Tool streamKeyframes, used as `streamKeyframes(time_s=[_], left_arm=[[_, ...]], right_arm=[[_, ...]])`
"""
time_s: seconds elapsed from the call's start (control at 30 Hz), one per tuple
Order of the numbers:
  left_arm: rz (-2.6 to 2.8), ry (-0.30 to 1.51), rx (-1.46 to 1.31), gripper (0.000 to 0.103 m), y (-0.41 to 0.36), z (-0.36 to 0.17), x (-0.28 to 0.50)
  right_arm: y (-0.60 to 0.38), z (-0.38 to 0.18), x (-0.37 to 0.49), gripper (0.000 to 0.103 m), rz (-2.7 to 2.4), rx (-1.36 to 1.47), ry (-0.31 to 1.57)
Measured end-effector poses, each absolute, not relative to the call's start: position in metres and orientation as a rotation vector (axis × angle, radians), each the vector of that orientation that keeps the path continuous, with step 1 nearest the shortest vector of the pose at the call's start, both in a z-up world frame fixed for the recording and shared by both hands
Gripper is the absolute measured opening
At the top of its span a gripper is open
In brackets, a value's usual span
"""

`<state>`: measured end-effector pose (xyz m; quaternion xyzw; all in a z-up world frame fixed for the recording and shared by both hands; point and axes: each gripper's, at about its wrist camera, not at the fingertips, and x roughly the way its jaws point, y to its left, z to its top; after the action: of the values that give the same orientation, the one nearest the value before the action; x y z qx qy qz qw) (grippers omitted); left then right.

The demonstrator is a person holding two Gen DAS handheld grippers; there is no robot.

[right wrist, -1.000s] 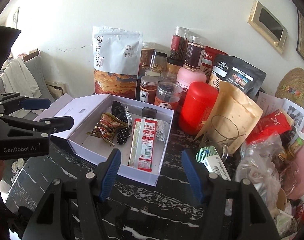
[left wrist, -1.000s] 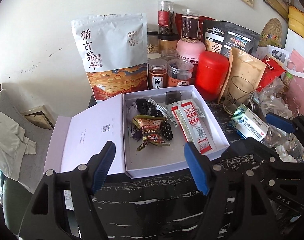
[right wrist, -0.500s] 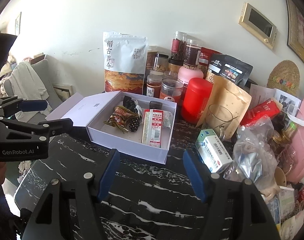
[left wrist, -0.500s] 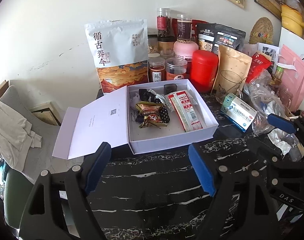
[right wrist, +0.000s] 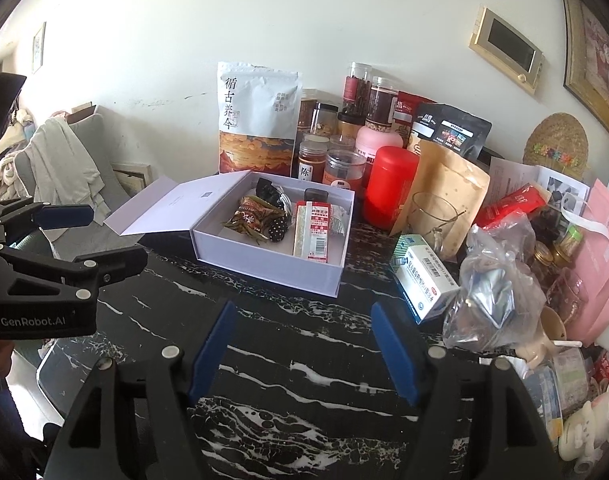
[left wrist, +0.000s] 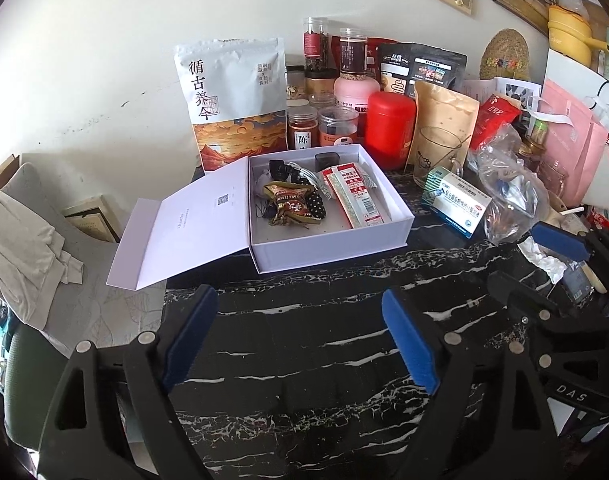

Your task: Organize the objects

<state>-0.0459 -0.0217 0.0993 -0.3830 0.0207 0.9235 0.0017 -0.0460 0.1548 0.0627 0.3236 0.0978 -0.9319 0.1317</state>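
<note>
Item one: the box (left wrist: 328, 248), white card, shallow, rectangular, its hinged lid (left wrist: 184, 228) thrown flat open toward the left jaw's side. We find it on the black marbled table (left wrist: 304, 360), straight ahead of both pairs of jaws and apart from them.

Contents of the box, as we read them:
- a red-and-white sachet (left wrist: 352, 196), lying lengthwise on the side toward the right jaw;
- a crumpled brown-and-red wrapper (left wrist: 288, 204), mid-box;
- a small black dotted pouch (left wrist: 316, 206), touching the wrapper;
- a dark tangle of cord at the far wall, too small to tell further.

Item two: a blue-and-white carton (right wrist: 424, 280), on the table just beyond the right jaw of the right gripper (right wrist: 304, 354), beside the box.

Item three: jars, a red canister (left wrist: 388, 124) and a tall white pouch (left wrist: 236, 100), ranked along the wall beyond the box.

Item four: a clear bag (right wrist: 492, 280), crumpled, outward of the carton.

Jaws: we note the left gripper (left wrist: 300, 344) spread wide and widening, nothing between its pads; the right gripper likewise parted and widening, bare table between.
</note>
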Motion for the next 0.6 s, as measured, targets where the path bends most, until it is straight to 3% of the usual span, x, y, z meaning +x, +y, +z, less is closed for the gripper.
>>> streamKeyframes(time_s=[0.6], left_arm=[[2.842, 0.041, -1.266, 0.084, -0.017, 0.092, -0.012]], right_arm=[[0.165, 0.055, -0.021, 0.071, -2.717, 0.985, 0.288]])
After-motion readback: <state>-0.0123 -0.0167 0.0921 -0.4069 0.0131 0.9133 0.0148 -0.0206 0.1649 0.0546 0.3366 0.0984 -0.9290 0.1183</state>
